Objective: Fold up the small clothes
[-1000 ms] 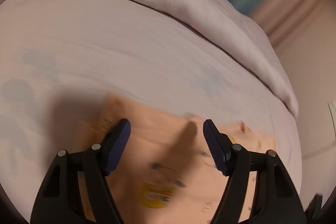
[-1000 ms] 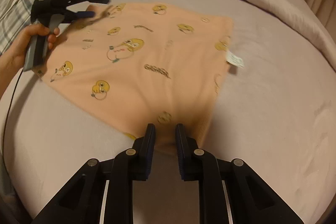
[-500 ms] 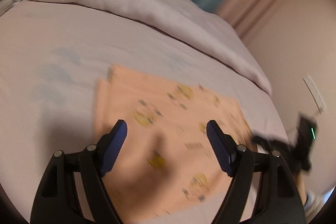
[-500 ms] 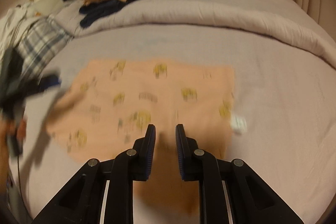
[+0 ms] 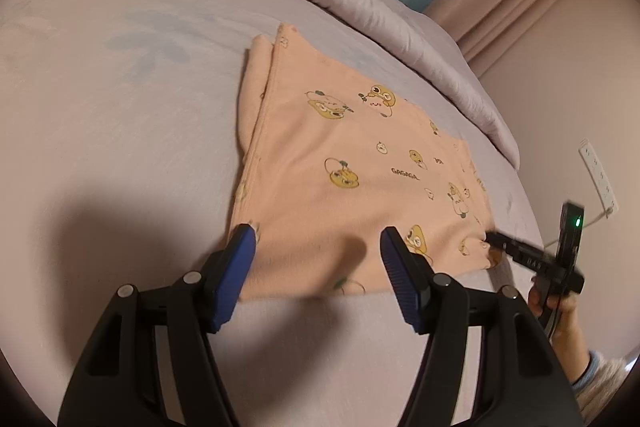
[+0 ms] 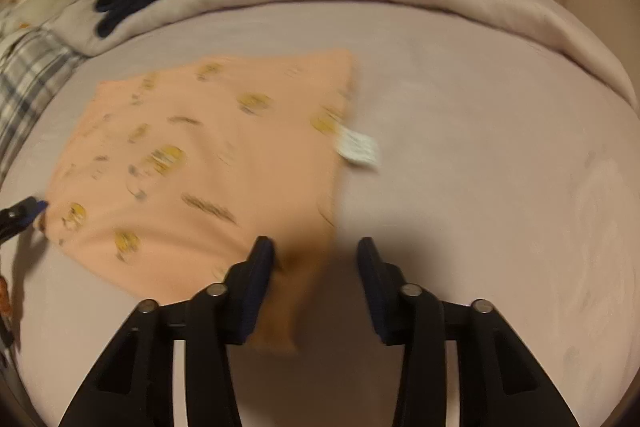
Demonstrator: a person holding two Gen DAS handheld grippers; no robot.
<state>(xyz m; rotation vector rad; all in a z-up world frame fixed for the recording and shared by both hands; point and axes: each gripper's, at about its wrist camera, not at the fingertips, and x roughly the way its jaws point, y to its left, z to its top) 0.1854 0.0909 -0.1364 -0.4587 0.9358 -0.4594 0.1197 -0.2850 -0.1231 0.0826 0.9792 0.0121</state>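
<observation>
Garment (image 6: 208, 163) print blurred, right wrist view

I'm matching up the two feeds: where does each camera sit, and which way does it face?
Left wrist: on the left gripper, facing down across the peach cartoon-print garment; jaws closing, empty; right gripper and hand at right.
Right wrist: on the right gripper, jaws opening around the garment's near corner; left gripper's tip at left.
Shared: garment, lilac bedsheet.

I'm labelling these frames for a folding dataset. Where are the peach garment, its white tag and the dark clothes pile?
peach garment (image 5: 352, 195): left wrist view, middle of the printed cloth.
white tag (image 6: 357, 148): right wrist view, centre of the label.
dark clothes pile (image 6: 132, 1): right wrist view, navy fabric on the duvet.
</observation>
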